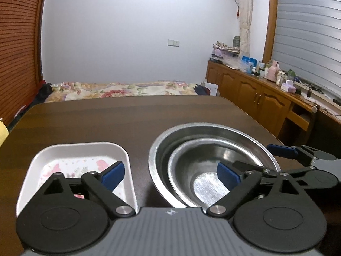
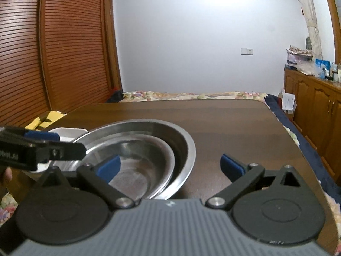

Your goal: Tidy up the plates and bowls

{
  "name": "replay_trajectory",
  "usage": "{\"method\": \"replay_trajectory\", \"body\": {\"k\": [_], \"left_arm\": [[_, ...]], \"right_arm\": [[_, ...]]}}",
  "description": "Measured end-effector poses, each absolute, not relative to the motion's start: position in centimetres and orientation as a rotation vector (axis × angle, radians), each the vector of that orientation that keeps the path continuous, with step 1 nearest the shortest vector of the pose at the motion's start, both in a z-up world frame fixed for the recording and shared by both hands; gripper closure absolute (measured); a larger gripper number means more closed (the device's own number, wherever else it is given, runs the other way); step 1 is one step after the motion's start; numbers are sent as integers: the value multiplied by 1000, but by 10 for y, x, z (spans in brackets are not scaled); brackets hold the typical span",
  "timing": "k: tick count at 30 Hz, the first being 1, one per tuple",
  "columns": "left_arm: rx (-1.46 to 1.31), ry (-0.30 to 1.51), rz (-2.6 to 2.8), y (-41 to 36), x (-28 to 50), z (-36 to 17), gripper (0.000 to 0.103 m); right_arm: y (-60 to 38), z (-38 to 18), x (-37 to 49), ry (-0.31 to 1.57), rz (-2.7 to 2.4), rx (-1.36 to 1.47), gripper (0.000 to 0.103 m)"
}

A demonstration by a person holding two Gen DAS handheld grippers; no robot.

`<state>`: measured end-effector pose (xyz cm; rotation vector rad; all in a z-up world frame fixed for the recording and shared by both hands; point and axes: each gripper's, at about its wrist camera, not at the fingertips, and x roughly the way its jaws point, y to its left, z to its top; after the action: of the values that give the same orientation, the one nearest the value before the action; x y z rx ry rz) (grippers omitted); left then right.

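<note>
2 nested steel bowls (image 1: 213, 160), tray (image 1: 81, 149) beside

Bedroom: pale wall (image 1: 127, 32), slatted wooden wardrobe (image 2: 53, 42), floral-covered bed (image 1: 119, 89), cluttered wooden cabinets (image 1: 251, 89), shuttered window (image 1: 309, 38).

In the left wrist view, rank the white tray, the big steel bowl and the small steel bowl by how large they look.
1. Big steel bowl, widest across.
2. White tray, close behind; the claw hides part of it and it sits nearer the camera, so this ranking is unsure.
3. Small steel bowl, nested inside the big one, clearly smallest.
</note>
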<state>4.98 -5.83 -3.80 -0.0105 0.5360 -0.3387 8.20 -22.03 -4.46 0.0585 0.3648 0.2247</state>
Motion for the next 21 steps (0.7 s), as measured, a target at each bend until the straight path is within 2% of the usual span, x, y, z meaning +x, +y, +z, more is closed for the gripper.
{"method": "replay_trajectory", "body": {"k": [2,5,6,10,21], "left_arm": [[-10,544,-345,-58,50,-40,13],[-19,559,-347,-57,51,-42,28],[-22,564,-347,-56,50,-43,30],[-38,585,-352,-55,53,-44,43],[-45,612,-353,-57,52,-50,63]], "right_arm": [[-220,-45,82,370,227,66,3],[-219,-47,82,375,226,72,4],[-219,-47,81,378,225,72,5],[-219,-48,82,394,225,73,17],[-216,-51,83,422,237,96,43]]}}
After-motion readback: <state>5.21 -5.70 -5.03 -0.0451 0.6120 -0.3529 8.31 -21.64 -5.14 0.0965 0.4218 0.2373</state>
